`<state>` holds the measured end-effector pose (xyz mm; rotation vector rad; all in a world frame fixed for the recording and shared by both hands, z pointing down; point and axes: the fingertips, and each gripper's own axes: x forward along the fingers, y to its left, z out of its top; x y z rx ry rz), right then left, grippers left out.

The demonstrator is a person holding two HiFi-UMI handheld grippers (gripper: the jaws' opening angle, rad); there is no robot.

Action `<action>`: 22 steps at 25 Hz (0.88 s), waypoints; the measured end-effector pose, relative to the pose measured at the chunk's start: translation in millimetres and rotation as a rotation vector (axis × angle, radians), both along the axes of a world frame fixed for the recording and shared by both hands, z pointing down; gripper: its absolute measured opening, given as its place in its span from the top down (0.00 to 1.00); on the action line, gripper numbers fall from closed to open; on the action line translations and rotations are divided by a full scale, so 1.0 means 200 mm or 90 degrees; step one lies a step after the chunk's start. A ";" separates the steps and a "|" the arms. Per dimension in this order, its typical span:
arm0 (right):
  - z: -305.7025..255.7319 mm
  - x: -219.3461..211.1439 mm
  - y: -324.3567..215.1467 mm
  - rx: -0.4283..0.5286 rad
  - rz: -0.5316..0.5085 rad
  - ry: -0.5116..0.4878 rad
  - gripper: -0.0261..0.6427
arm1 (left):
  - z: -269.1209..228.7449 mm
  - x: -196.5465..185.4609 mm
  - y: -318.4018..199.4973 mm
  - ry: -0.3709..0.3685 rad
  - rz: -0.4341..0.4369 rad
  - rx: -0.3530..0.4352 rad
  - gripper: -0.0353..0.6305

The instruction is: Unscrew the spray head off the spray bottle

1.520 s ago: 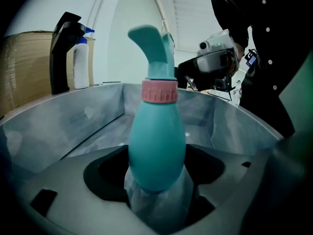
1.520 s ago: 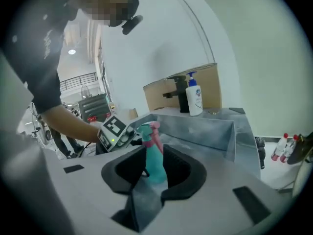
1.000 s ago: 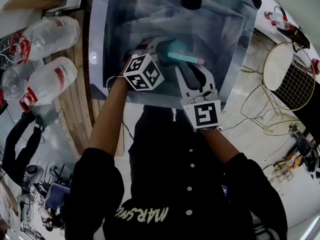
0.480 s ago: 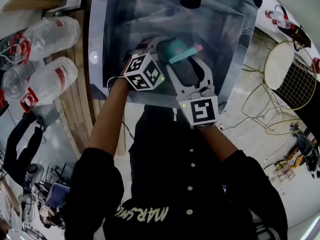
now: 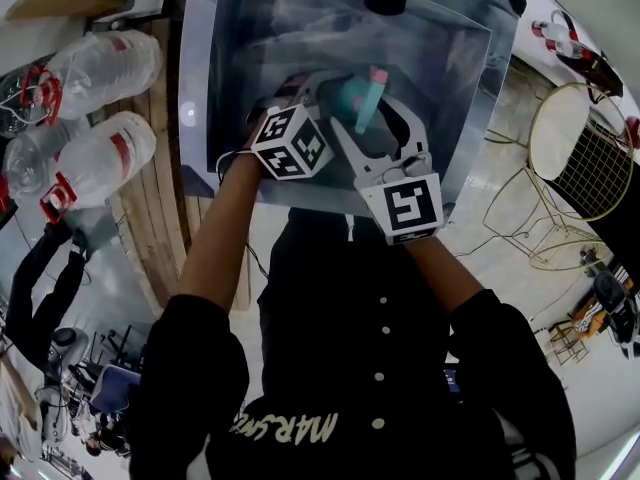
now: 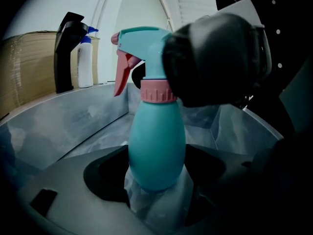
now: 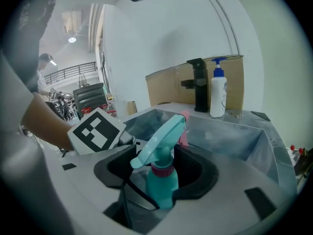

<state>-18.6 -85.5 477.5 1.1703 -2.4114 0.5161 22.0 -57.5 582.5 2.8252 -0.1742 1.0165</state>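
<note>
Clamping the teal plastic spray bottle (image 6: 156, 151) by its rounded body with the left tool (image 5: 322, 86), upright over the grey metal sink (image 5: 250, 28). Bracketing the teal spray head (image 7: 159, 143), pink at trigger and collar, with the right tool (image 5: 375, 103), jaws apart, having just been opening, head between them.
</note>
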 end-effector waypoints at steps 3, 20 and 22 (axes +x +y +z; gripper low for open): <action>0.01 0.00 -0.02 -0.005 -0.014 0.028 0.61 | 0.00 0.00 -0.01 -0.001 -0.004 -0.002 0.40; 0.00 0.00 0.02 0.105 -0.275 0.059 0.74 | 0.01 0.00 -0.01 0.001 0.006 0.002 0.40; 0.00 0.00 0.04 0.101 -0.359 0.044 0.74 | 0.01 0.00 -0.01 0.005 0.012 0.001 0.40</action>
